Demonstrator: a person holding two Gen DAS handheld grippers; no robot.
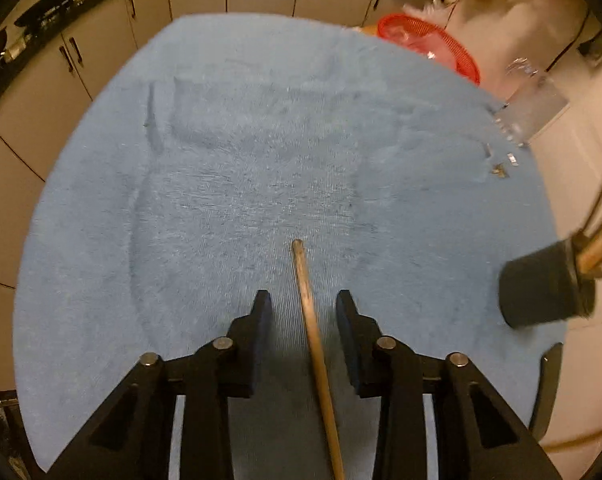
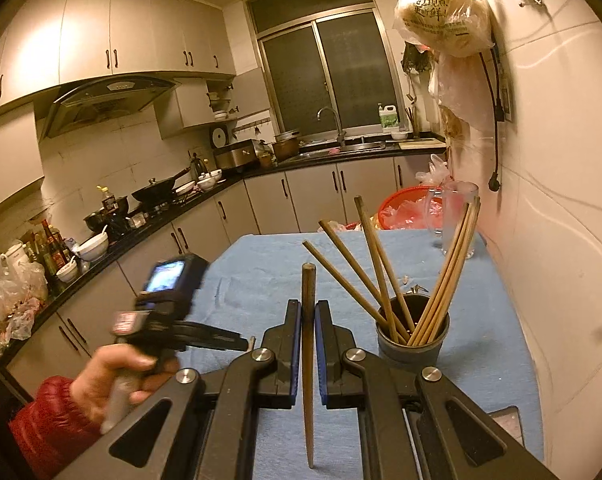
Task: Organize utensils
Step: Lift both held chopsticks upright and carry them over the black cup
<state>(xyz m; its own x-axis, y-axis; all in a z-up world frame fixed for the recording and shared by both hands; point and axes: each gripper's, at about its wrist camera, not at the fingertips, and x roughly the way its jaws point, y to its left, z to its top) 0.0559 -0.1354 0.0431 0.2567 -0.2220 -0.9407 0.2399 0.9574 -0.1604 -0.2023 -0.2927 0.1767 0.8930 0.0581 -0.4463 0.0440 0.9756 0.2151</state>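
Observation:
My right gripper is shut on a wooden chopstick, held upright above the blue towel, left of a dark holder cup with several chopsticks in it. My left gripper is open over the towel; a wooden chopstick runs between its jaws without touching them. The holder cup sits at the right edge of the left wrist view. The left gripper also shows in the right wrist view, held by a hand in a red sleeve.
A clear glass mug stands at the table's far right by the wall; it also shows in the left wrist view. A red basket sits beyond the table. Kitchen counters with pans and bottles run along the left.

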